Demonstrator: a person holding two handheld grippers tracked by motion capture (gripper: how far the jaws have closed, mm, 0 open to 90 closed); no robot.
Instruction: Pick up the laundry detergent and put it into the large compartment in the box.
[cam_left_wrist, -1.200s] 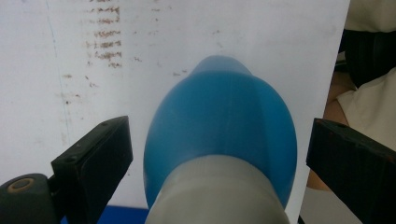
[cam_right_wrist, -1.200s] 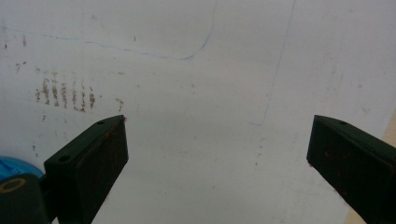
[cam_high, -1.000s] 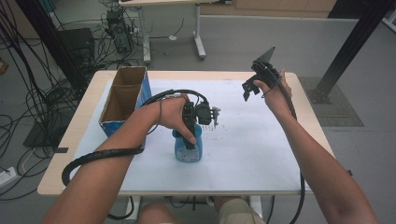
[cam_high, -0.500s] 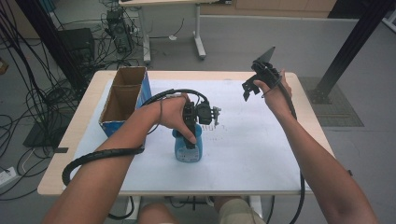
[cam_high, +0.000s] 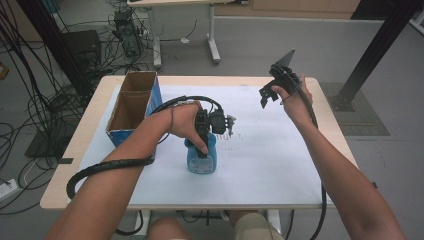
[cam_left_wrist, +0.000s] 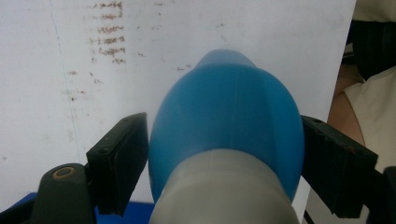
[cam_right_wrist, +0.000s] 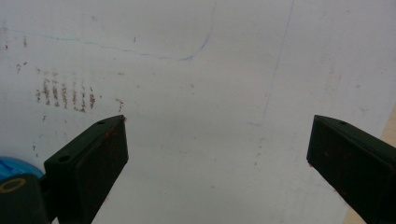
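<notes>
Both forearms are bare, with no sleeves. The left black plastic hand-held gripper (cam_high: 205, 145) trails a thick ribbed black cable (cam_high: 107, 167). The right black plastic hand-held gripper (cam_high: 267, 95) carries a grey three-cornered plate (cam_high: 284, 57). Its flat rectangular black fingers (cam_right_wrist: 100, 156) show reddish scuffs and small screw holes.

The left tool (cam_high: 202, 150) hides the blue bottle's (cam_high: 202, 161) top — its base is cut off.

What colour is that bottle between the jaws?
The bottle is blue with a pale grey part, clearest in the left gripper view.
</notes>
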